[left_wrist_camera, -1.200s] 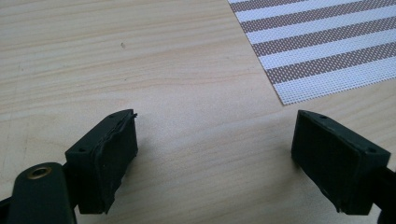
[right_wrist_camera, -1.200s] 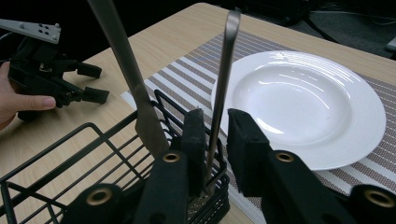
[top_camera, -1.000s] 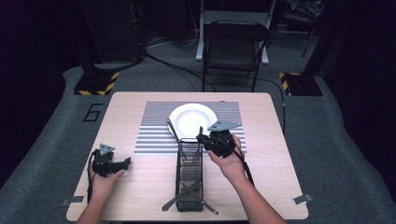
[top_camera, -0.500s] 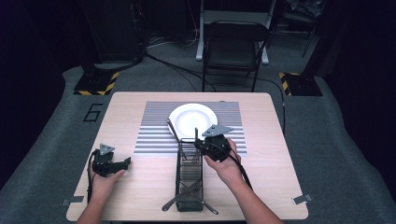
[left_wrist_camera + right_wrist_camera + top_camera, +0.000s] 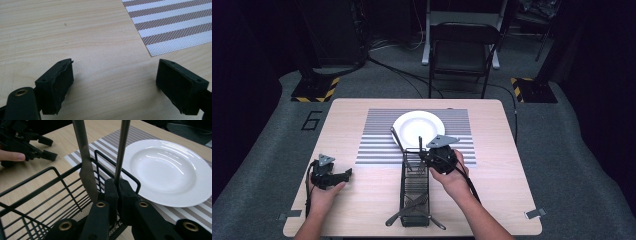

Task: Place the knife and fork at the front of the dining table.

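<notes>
A black wire basket (image 5: 414,186) lies lengthwise on the wooden table (image 5: 362,205), its far end on the striped placemat (image 5: 377,142). My right gripper (image 5: 425,156) is at that far end, shut on the thin metal handle of an upright utensil (image 5: 121,152). A second utensil (image 5: 85,162) with a flat blade leans in the basket just beside it. Behind them a white plate (image 5: 165,167) sits on the placemat. My left gripper (image 5: 343,174) rests low at the table's left, open, with bare wood between its jaws (image 5: 116,77).
More utensils (image 5: 412,212) lie crossed at the basket's near end and stick out past it. The placemat's corner (image 5: 175,27) lies ahead and to the right of the left gripper. A folding chair (image 5: 462,55) stands beyond the table.
My right gripper has shifted a little to the left and nearer, toward the basket's far end. The left gripper has stayed put.
</notes>
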`<state>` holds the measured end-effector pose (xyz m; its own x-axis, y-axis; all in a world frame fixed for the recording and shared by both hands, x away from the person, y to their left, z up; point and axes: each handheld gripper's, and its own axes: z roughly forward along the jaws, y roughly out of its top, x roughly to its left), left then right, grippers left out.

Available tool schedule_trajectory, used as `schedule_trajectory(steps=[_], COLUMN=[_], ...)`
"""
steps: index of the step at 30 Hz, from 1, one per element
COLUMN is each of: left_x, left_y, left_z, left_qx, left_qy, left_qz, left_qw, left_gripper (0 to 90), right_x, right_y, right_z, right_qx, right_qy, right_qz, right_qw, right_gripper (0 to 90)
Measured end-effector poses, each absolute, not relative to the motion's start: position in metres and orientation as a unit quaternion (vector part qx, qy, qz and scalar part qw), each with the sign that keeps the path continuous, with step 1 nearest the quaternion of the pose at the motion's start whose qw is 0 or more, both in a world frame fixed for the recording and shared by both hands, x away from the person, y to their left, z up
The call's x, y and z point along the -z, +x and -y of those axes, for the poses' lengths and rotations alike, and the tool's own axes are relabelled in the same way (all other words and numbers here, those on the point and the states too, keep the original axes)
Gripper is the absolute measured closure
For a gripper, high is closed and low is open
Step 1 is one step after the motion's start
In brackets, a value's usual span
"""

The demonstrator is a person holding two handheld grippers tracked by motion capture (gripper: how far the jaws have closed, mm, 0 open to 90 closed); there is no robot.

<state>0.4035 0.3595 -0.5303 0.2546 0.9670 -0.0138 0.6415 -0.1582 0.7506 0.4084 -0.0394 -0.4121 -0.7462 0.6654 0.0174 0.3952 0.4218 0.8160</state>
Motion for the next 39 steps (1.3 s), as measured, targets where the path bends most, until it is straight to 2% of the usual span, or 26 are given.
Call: schedule_trajectory(steps=[39], left_x=[0.530], left_y=[0.404], left_z=[-0.359], left_qx=[-0.247], left_qy=[0.720], left_qz=[-0.558], left_qw=[0.330], left_gripper=[14.3], right_x=[0.336], right_y=[0.396], right_z=[0.053], right_qx=[-0.467], right_qy=[0.304], right_qz=[-0.822], right_qw=[0.120], right_gripper=[87.1])
